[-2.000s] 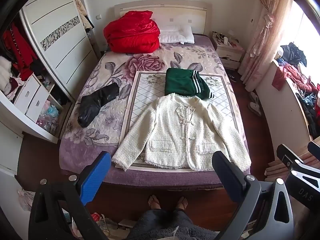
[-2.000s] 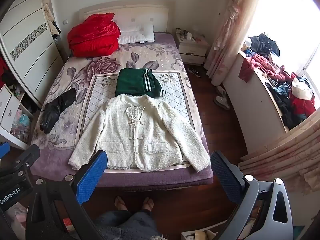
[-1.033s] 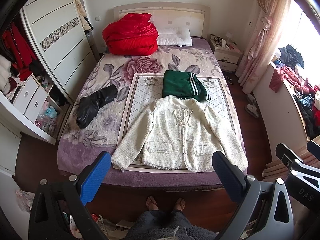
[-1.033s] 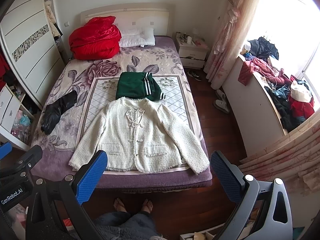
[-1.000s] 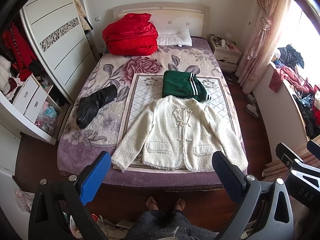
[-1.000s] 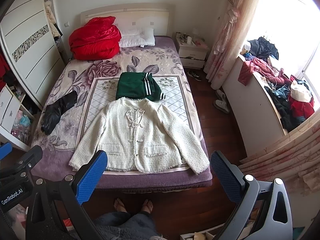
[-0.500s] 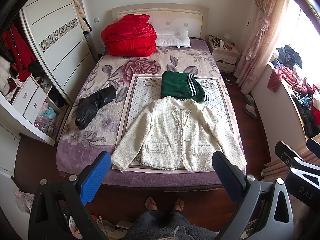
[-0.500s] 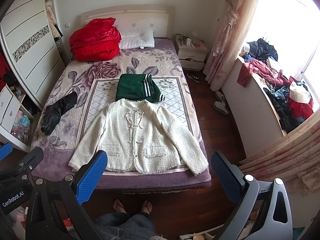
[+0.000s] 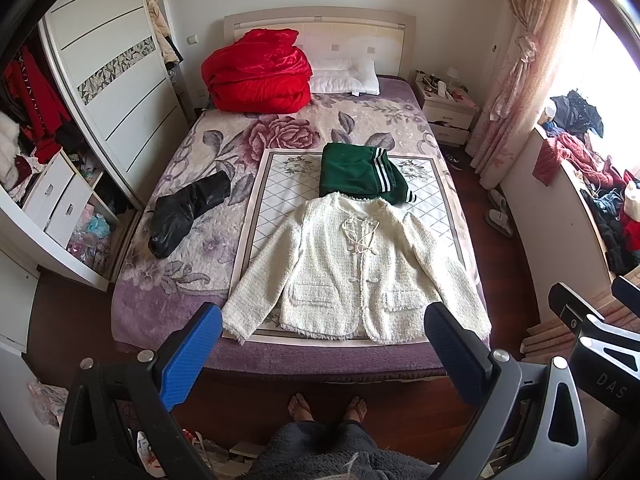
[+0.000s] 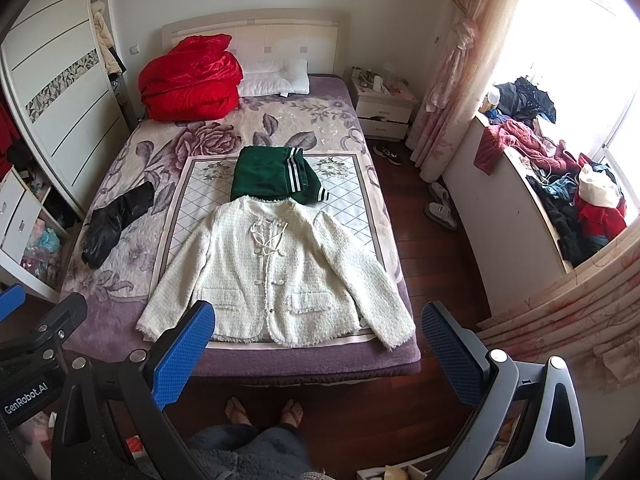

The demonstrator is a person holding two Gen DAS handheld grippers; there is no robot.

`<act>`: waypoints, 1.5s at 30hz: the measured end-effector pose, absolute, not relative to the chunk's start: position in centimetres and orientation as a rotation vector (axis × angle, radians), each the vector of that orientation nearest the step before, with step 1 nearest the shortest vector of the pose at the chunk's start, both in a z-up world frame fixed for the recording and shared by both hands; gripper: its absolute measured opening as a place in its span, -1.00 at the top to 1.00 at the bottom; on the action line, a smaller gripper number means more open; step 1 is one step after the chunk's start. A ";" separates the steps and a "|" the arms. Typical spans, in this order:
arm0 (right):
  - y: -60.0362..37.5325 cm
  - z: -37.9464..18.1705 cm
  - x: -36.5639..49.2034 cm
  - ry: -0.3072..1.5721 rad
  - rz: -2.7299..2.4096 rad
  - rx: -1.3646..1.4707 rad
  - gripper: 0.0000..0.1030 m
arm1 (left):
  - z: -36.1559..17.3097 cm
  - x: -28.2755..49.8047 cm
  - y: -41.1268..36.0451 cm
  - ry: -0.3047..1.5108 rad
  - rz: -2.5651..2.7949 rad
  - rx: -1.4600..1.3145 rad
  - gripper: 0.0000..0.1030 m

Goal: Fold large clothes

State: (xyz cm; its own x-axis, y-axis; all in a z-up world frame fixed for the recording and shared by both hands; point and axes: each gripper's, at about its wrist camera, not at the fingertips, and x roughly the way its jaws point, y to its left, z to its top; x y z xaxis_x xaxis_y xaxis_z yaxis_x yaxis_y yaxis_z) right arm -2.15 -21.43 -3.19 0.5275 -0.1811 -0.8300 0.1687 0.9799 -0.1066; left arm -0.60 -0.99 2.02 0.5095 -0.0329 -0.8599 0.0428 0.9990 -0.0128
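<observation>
Across the middle of both views lies the bed (image 9: 168, 308), and over the last two seconds it has slid a little upward and shrunk in frame, so I have been drawing back and up from its foot rather than closing in. That suggests I am only squaring up; no fold has begun. At centre frame the cream jacket (image 9: 352, 264) lies flat, front up, sleeves spread, unmoved, its collar touching, or perhaps just overlapping, the folded green garment (image 9: 356, 176) above it. Toward the left sits a black garment (image 9: 184, 216), apart from both. At the bottom, my left gripper (image 9: 320, 344) and right gripper (image 10: 318, 340) hang with fingers spread wide, holding nothing.
</observation>
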 end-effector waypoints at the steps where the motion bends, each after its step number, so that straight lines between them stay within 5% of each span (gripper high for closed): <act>1: -21.4 -3.6 -2.2 0.994 -0.209 -0.014 -1.00 | 2.0 -0.6 -1.1 1.035 -0.046 0.011 -0.99; 34: -23.7 -0.7 -0.8 1.012 -0.234 -0.004 -1.00 | 1.1 2.5 -1.0 1.019 -0.078 -0.030 -1.00; 40: -27.3 -8.8 3.8 1.067 -0.262 0.170 -1.00 | -3.3 7.3 0.0 0.905 -0.008 -0.015 -1.00; 45: -36.5 -19.0 5.8 1.136 -0.434 0.426 -0.99 | -12.0 13.4 -1.5 0.971 0.051 0.077 -1.00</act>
